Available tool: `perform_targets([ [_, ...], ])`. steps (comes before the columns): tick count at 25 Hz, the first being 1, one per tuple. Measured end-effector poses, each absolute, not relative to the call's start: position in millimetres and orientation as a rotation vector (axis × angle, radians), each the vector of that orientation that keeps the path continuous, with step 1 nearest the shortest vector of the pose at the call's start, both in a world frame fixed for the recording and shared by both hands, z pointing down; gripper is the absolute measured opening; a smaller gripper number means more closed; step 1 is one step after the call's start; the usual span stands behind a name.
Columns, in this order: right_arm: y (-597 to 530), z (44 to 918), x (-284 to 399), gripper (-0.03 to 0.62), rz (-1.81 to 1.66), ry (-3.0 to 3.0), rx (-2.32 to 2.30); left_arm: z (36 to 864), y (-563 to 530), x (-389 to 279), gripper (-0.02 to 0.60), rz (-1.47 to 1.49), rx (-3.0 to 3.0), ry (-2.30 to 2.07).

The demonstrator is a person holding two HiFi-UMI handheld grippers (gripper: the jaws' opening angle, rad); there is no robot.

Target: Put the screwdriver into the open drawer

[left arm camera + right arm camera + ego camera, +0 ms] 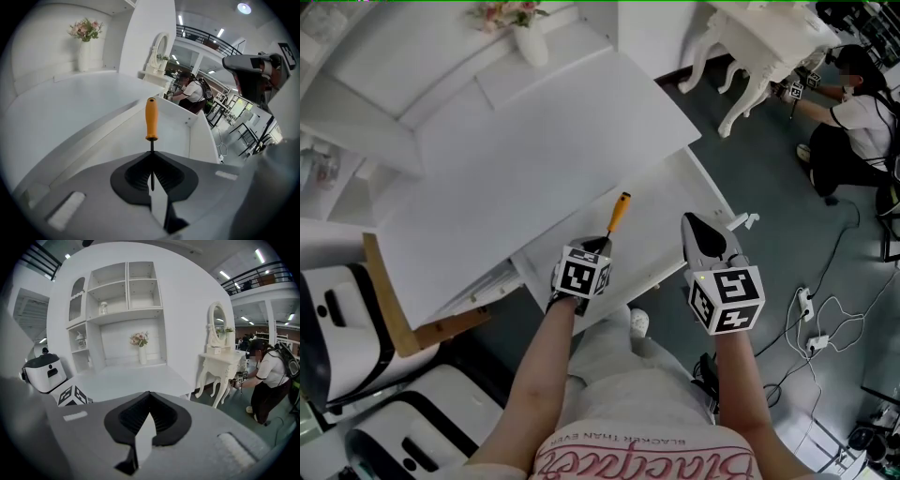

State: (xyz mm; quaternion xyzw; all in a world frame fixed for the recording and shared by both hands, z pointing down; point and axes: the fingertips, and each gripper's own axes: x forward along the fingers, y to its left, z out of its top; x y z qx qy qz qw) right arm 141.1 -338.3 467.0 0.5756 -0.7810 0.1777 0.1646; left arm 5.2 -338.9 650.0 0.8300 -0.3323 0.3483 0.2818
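Worktop [534,159] fills the upper left of the head view. Vase [530,42] stands at its far edge, with shelving [126,291] behind. Drawer [670,211] is pulled out from the worktop's near edge, toward the person.

Left tongs [600,244] are over the drawer's middle. Screwdriver [620,211] has its shaft pinched between their tips, handle projecting ahead over the drawer floor (touching it or not, cannot tell). Right tongs [692,225] are near the left ones, to their right, over the drawer's right end, with nothing between them.

Dressing table [759,37] stands on the floor right of the worktop, a crouching person [862,122] just right of it. Power strip [804,305] lies on the floor, lower right. Wooden board [389,300] sits by the worktop's near left corner, left of the drawer.
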Motion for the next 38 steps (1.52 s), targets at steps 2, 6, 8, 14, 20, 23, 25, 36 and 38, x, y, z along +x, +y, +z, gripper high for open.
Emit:
perform_targets([
  [2, -338.6, 473.9, 141.6, 0.003, 0.523, -2.213, 1.633, 658.3, -339.2, 4.4, 0.034, 0.946, 2.203, -0.878],
  [6, -339.2, 485.0, 144.1, 0.003, 0.555, -2.189, 1.622, 675.4, -338.6, 3.8, 0.034, 0.968, 2.149, -0.853],
  [8, -340.1, 488.7, 145.2, 0.003, 0.567, -2.183, 1.619, 684.7, -337.3, 4.2, 0.034, 0.98, 2.124, -0.836],
  [14, -342.7, 496.6, 141.5, 0.003, 0.594, -2.182, 1.6, 706.1, -336.5, 6.0, 0.034, 0.99, 2.057, -0.815],
  [20, -343.4, 502.9, 133.4, 0.003, 0.593, -2.177, 1.553, 723.5, -336.1, 4.1, 0.035, 1.007, 1.972, -0.825],
  [23, -341.8, 505.3, 130.0, 0.003, 0.597, -2.181, 1.529, 731.7, -337.9, 1.0, 0.035, 1.012, 1.928, -0.855],
  [25, -338.8, 506.3, 128.2, 0.003, 0.597, -2.18, 1.518, 735.8, -337.8, -1.0, 0.037, 1.018, 1.902, -0.875],
  [36, -333.7, 506.8, 120.5, 0.003, 0.587, -2.184, 1.509, 743.6, -333.9, -2.7, 0.061, 0.969, 1.813, -0.864],
  [38, -333.3, 504.9, 120.4, 0.003, 0.585, -2.186, 1.521, 742.6, -332.4, -2.5, 0.115, 0.956, 1.801, -0.851],
])
